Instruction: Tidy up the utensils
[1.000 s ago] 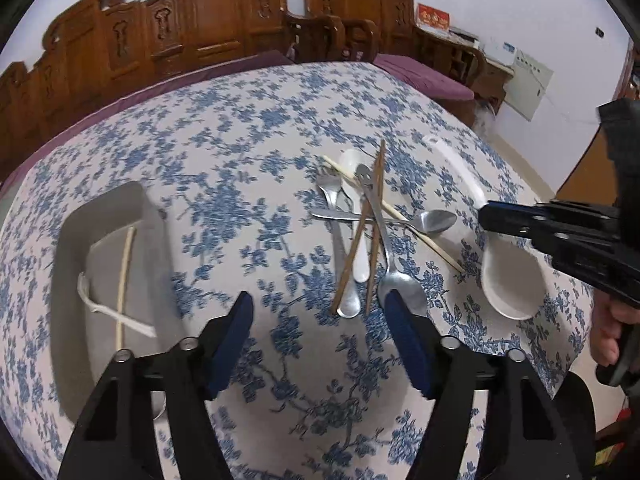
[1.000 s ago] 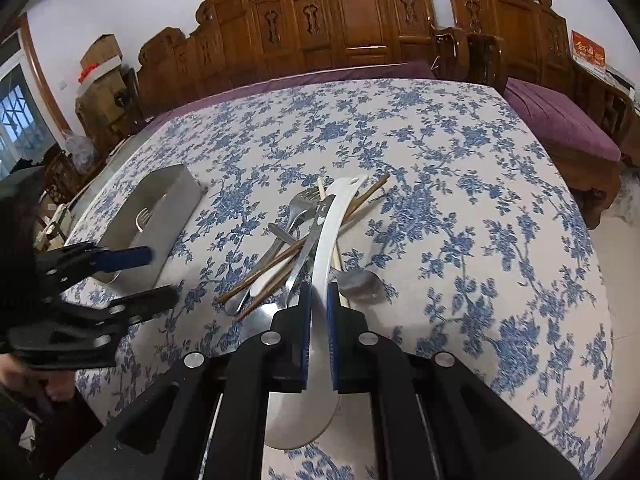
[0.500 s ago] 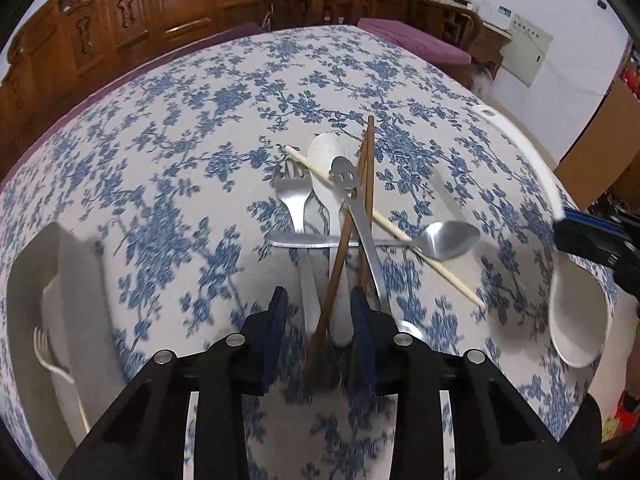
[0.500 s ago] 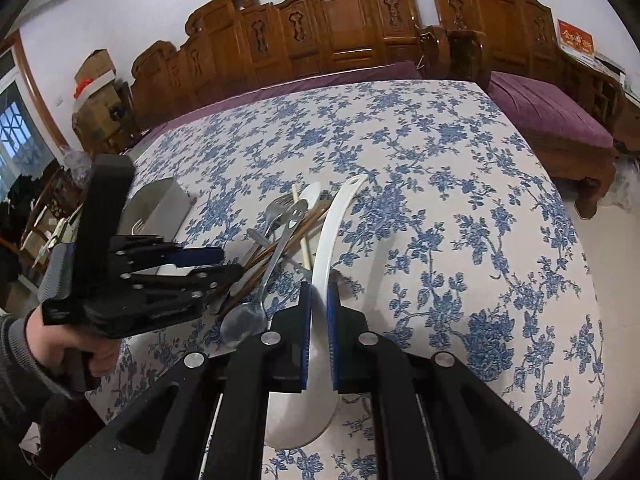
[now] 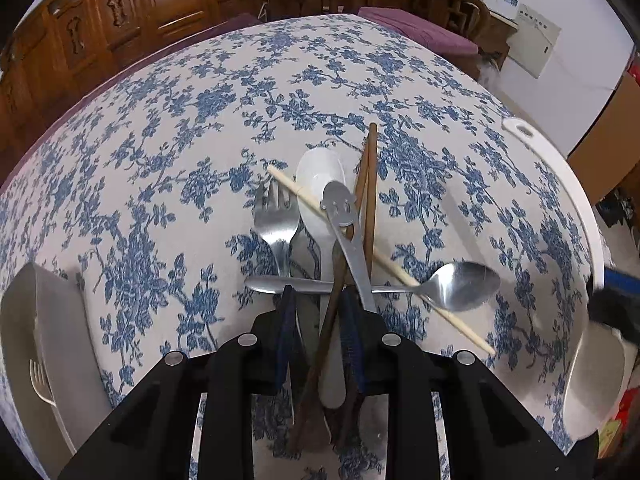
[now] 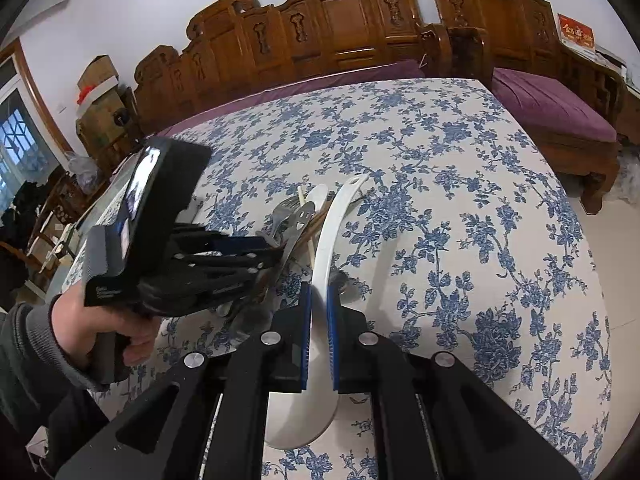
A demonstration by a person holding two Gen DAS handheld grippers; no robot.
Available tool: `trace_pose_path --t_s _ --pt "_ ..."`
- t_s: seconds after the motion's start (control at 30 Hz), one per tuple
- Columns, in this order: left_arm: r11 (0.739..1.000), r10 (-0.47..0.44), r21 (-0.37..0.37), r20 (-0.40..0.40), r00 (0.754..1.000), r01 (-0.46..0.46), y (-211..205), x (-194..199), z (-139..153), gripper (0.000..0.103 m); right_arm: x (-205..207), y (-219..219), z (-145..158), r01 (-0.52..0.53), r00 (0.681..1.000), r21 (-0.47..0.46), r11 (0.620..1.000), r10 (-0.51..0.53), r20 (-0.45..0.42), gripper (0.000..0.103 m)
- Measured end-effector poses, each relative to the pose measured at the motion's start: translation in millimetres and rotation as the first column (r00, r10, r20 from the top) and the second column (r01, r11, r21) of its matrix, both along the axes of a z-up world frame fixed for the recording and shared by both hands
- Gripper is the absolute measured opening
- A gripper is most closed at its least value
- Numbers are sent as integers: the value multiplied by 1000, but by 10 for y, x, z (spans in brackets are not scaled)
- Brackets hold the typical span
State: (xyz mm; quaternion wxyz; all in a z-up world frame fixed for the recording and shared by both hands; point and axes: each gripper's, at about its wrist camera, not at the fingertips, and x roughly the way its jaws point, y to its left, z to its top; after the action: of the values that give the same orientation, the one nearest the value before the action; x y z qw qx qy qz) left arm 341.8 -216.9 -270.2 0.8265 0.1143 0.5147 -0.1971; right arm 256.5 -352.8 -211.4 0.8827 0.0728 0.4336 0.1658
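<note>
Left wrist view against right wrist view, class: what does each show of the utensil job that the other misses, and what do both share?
Only the left wrist view shows the grey tray holding a white fork, and the steel spoon lying crosswise.

Only the right wrist view shows the person's left hand and the right gripper shut on the white ladle.

Both show the left gripper closing around the brown chopsticks and the floral tablecloth.

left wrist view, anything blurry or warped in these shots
Left wrist view: fisheye bows the table edges; the right tool at the frame's right edge is motion-smeared; glare on the metal spoon. Right wrist view: sharper, white ladle handle curves, dark corner vignetting.
</note>
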Motion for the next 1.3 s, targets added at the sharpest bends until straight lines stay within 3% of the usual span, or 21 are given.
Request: trace_pose_path --t_s 0.03,0.07,0.23,0.7,1.3 --pt "1000 2 -14 -13 1000 -2 -1 13 1 11 -2 7 -3 -1 1000 -2 1000 1 0 9" --pt "1000 4 -31 -29 1000 -5 2 24 -1 8 -5 17 -6 -4 1000 -2 1000 4 -1 9" --pt "1000 6 -15 -20 1000 -6 -14 -13 19 5 -8 44 -22 -13 1000 -9 1000 13 -3 9" --pt "999 43 -2 73 996 -43 243 -247 456 5 -63 166 74 -42 999 -17 999 42 20 9" --pt "996 39 -87 143 989 -27 590 -690 961 5 -173 371 335 -85 993 -26 996 87 79 9"
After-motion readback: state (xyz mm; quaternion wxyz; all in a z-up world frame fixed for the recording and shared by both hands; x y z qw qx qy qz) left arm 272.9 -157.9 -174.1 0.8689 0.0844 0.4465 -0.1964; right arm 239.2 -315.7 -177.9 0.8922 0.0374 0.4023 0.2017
